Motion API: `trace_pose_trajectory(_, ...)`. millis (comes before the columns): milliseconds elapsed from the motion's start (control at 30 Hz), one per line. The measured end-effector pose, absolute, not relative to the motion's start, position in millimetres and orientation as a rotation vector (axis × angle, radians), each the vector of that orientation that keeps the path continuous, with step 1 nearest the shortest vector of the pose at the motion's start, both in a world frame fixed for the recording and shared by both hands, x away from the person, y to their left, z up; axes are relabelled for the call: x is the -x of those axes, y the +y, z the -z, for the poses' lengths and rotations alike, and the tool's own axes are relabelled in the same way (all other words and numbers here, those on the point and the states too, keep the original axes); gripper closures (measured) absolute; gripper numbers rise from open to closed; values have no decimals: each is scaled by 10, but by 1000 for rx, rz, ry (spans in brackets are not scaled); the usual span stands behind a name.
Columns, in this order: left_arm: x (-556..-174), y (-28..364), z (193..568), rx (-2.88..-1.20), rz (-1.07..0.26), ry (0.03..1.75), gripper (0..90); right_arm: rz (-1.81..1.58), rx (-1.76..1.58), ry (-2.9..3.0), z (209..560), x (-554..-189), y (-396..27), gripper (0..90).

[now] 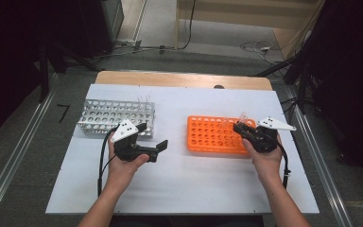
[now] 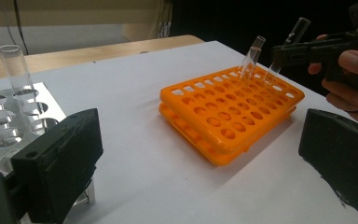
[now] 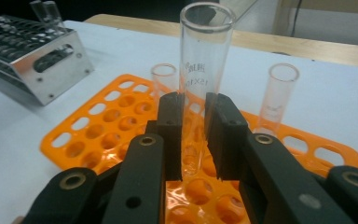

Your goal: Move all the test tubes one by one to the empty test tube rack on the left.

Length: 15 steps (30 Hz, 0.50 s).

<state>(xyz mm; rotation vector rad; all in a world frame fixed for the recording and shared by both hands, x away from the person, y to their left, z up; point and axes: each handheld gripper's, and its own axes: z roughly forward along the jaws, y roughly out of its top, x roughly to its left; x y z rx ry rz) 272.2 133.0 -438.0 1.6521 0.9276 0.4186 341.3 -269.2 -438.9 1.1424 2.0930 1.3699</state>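
Right gripper [image 3: 193, 135] jaws clamp glass tube [image 3: 200, 70]; lettering legible there; left gripper [image 2: 200, 163] jaws wide apart.

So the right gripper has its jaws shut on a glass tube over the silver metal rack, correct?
Not quite. The right gripper is shut on the glass tube, but over the orange rack, as the right gripper view shows. The silver metal rack sits by the left hand.

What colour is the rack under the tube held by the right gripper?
Bright orange rack; clearest in the right gripper view.
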Motion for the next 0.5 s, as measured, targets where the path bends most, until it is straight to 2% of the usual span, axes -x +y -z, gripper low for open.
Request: trace_pose_trajectory(500,-2698,1306,4337,-1646,-417,910,3,-1416,-1054,2163,4250,-3231,-2483,737)
